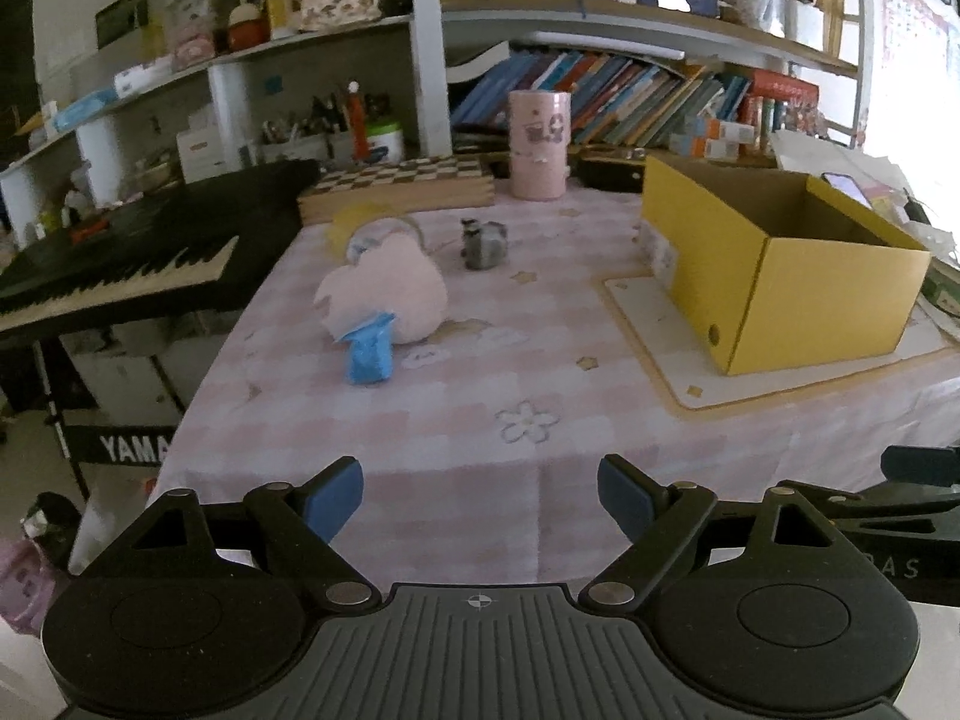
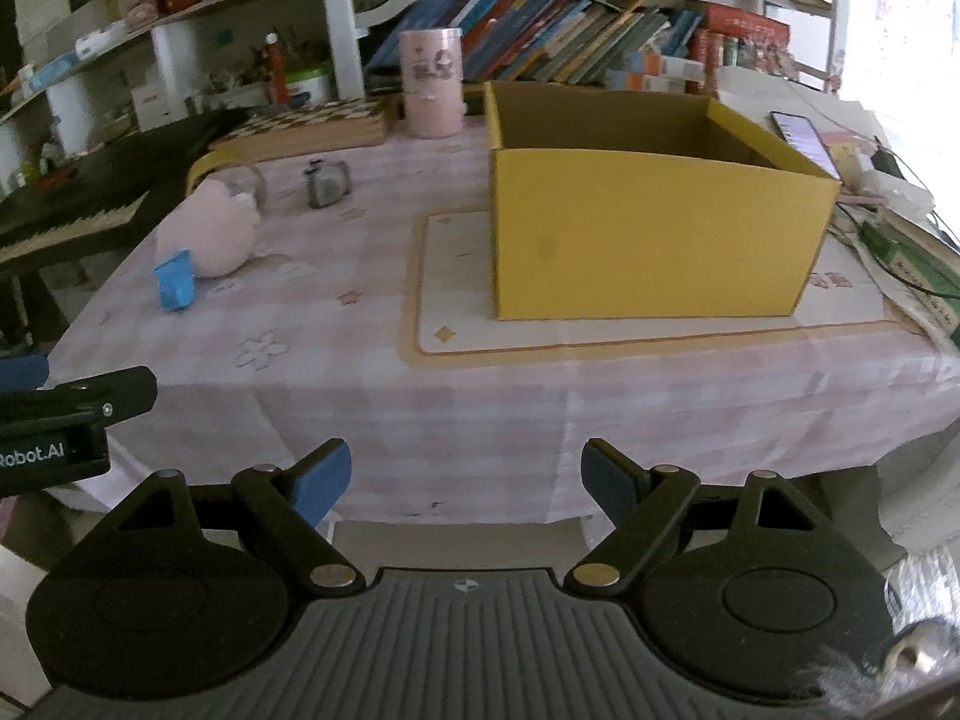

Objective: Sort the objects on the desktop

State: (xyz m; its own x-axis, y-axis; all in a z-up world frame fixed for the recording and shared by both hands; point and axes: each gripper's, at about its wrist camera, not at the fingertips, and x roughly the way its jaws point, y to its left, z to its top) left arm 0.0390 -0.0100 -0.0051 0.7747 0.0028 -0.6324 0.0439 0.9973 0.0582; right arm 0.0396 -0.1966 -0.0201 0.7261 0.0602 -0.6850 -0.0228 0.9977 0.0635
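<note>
Both tools hover at the near edge of the pink checked tablecloth (image 1: pixel 456 480); the left gripper (image 1: pixel 480 501) stands spread with nothing between its blue pads; the right gripper (image 2: pixel 465 489) is likewise spread and empty; a pink plush toy (image 1: pixel 390 291) lies touching a blue packet (image 1: pixel 369 351) at left; a small grey object (image 1: pixel 483 243) sits beyond; the open yellow box (image 2: pixel 654 228) rests on a mat at right.
</note>
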